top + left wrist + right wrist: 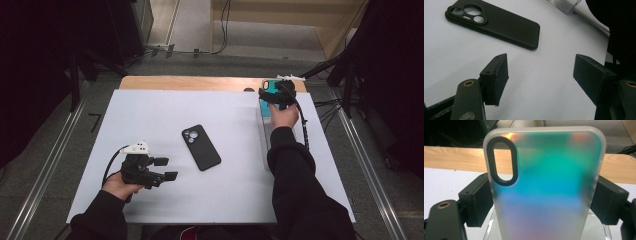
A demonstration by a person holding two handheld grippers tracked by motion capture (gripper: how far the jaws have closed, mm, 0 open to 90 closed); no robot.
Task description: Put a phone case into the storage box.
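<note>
The right gripper (274, 95) sits in the upper right of the high view, at the far edge of the white table (150, 115), and is clamped on an iridescent phone case (546, 185). In the right gripper view the two black jaws press against the case's long edges, one on each side, and the case stands upright between them, its dark oval camera cutout in the upper left of that frame. The case shows teal at mid-height and fades to pink toward the bottom. Below it lies a clear plastic tray (607, 231), seen at the lower edge of the frame; whether the case touches it cannot be told. The left gripper (165, 169) rests in the lower left of the high view, held just over the table surface, with its jaws spread wide and nothing between them. A black phone case (201, 147) lies flat near the table's centre, camera cutouts facing up, apart from both grippers. In the left gripper view it occupies the upper left.
</note>
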